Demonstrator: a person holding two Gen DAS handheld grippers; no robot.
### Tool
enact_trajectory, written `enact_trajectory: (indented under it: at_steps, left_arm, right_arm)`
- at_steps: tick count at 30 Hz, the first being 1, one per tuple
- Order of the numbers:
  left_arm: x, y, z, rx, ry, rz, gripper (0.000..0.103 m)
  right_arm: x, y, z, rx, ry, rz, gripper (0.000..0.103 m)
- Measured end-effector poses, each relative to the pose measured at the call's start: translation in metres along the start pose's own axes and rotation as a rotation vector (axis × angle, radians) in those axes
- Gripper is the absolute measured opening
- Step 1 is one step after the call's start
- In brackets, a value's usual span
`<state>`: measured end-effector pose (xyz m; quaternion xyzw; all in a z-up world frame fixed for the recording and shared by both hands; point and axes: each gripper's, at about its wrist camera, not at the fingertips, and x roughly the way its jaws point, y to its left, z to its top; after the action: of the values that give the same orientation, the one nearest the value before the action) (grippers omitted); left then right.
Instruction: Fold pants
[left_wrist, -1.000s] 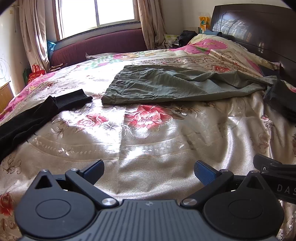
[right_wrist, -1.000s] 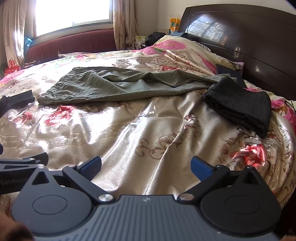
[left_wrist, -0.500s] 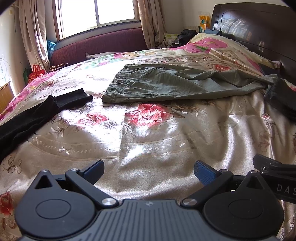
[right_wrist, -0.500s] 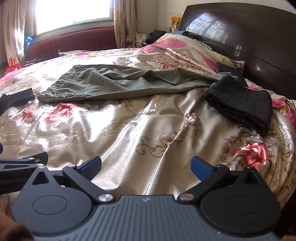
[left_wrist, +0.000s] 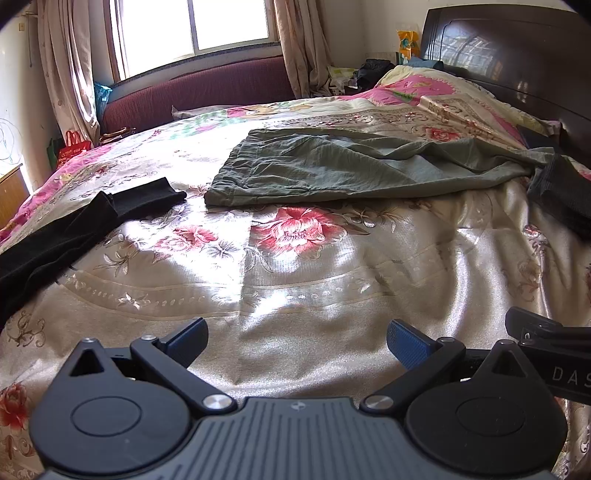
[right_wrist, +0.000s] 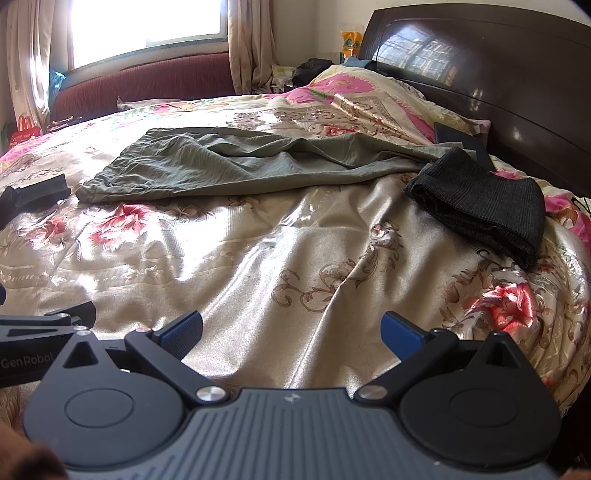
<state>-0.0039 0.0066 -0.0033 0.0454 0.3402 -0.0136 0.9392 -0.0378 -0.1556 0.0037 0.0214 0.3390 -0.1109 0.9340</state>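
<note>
Grey-green pants (left_wrist: 332, 170) (right_wrist: 236, 166) lie spread out and wrinkled across the far half of the floral bedspread (left_wrist: 295, 273), waistband to the left. My left gripper (left_wrist: 295, 341) hovers low over the near part of the bed, well short of the pants, open with nothing between its blue pads. My right gripper (right_wrist: 291, 332) is beside it on the right, also open and empty. The tip of the right gripper (left_wrist: 546, 332) shows at the right edge of the left wrist view.
A black garment (left_wrist: 74, 229) lies along the bed's left side. A folded dark grey garment (right_wrist: 480, 206) sits at the right near the dark wooden headboard (right_wrist: 498, 74). A pink floral pillow (right_wrist: 369, 96) is behind the pants. A window and maroon bench stand beyond the bed.
Both cameras have tipped very slightly, so the bed sits a touch lower in view. The pants and both grippers' jaws are unchanged.
</note>
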Motion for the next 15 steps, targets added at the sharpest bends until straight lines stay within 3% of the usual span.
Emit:
enact_trajectory:
  at_steps: [15]
  left_arm:
    - [-0.0013, 0.004, 0.0031, 0.004, -0.017, 0.001, 0.103]
  right_arm:
    - [-0.0011, 0.0024, 0.0006, -0.001, -0.005, -0.001, 0.102]
